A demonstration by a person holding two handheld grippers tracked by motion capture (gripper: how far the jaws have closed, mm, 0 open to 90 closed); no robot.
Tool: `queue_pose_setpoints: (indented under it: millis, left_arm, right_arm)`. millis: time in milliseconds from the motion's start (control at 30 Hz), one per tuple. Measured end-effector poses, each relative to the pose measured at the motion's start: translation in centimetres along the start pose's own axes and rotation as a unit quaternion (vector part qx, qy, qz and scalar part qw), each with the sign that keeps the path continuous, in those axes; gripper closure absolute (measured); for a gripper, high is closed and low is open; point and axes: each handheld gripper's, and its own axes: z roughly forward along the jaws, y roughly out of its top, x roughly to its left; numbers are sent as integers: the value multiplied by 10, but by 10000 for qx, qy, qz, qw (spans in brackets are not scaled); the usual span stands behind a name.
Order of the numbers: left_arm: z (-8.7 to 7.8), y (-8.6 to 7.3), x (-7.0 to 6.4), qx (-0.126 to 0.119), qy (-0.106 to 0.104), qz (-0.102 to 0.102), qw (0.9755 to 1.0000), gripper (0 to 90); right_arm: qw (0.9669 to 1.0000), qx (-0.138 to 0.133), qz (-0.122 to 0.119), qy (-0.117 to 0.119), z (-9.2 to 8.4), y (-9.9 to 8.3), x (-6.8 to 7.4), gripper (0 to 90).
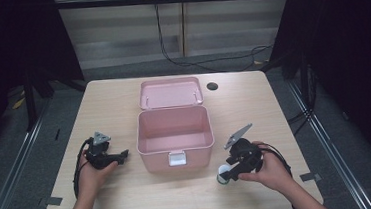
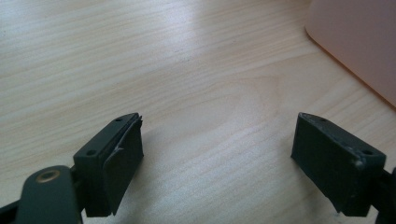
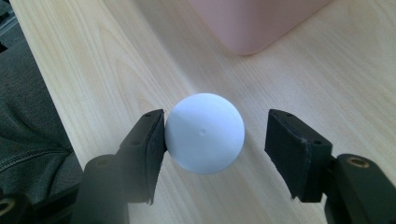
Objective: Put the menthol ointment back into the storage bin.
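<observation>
A: Item one, my right gripper (image 3: 215, 140)?
B: Jaws apart, white ball (image 3: 204, 133) between them; one pad touches it, the other stands clear. Not clamped. Ball sits on the table (image 1: 131, 199) near its front edge, just off the front right corner of the pink box (image 1: 174, 138).
A: Item two, my left gripper (image 2: 217, 158)?
B: Jaws wide apart, bare wood between. It lies left of the box, near the table's left edge.
A: The box?
B: Centre of table, lid (image 1: 170, 92) open toward the far edge.
</observation>
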Motion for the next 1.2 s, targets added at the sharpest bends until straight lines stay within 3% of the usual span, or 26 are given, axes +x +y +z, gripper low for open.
queue_pose_setpoints:
  millis: [267, 467, 867, 1200]
  left_arm:
    - [0, 0, 0, 6, -7, -5, 10000, 159]
    - [0, 0, 0, 7, -8, -6, 10000, 159]
    - [0, 0, 0, 1, -2, 0, 10000, 159]
    - [0, 0, 0, 3, -2, -1, 10000, 159]
  right_arm:
    - [9996, 249, -141, -17, 8, 0, 4, 444]
    - [9996, 259, -119, 48, 8, -1, 4, 493]
    - [9986, 525, -94, 31, 8, 6, 5, 498]
    - [9957, 897, -213, -99, 6, 11, 6, 502]
